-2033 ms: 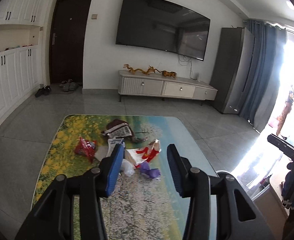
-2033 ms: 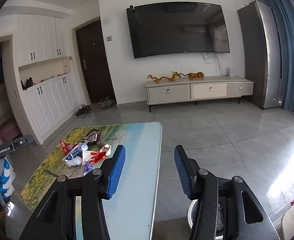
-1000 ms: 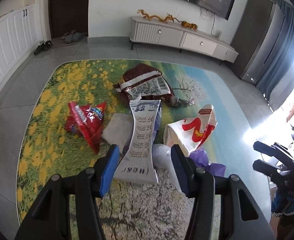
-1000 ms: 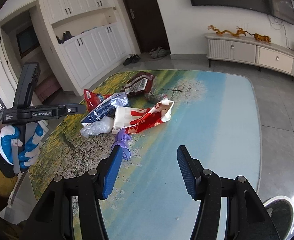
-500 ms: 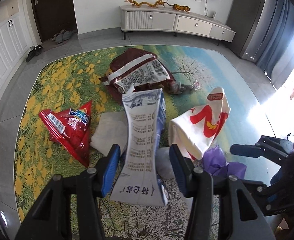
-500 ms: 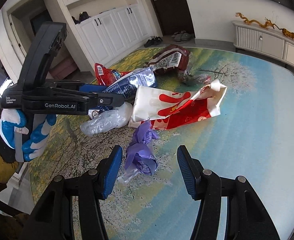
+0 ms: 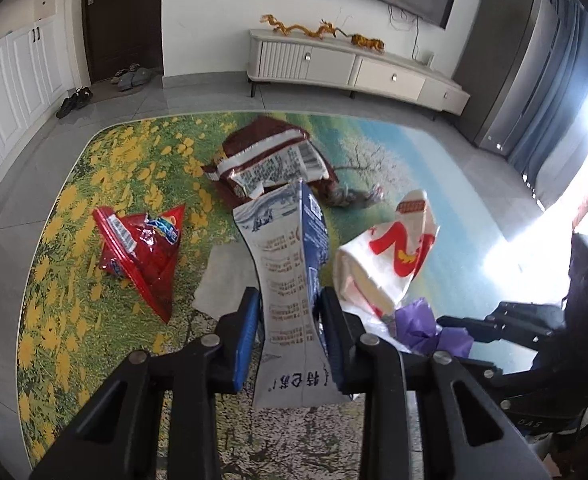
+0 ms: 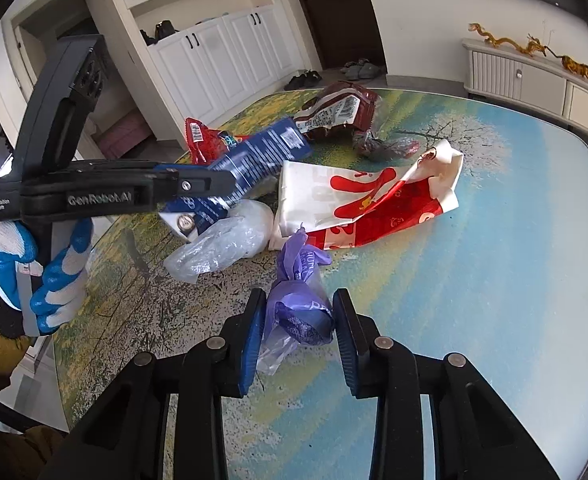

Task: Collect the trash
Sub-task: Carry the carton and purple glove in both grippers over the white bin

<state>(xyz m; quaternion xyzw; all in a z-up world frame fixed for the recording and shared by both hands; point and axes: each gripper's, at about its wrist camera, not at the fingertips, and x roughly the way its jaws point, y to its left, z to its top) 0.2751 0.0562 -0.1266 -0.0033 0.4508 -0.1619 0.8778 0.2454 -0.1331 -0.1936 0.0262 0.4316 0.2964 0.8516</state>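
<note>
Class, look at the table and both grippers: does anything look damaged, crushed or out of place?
Yes. The milk carton in the left gripper is squashed flat and bowed. Torn, crumpled wrappers litter the table, and a purple bag lies scrunched between the right gripper's fingers.

Daylight floods in from the right edge of the left wrist view, blowing out to pure white there and throwing a glare patch across the glossy bench (image 7: 473, 216). The right wrist view is evenly bright, with a soft sheen at the lower right. Both views bend strongly at the edges, with dark vignetted corners. The centres stay sharp; shadows are soft and faint.
</note>
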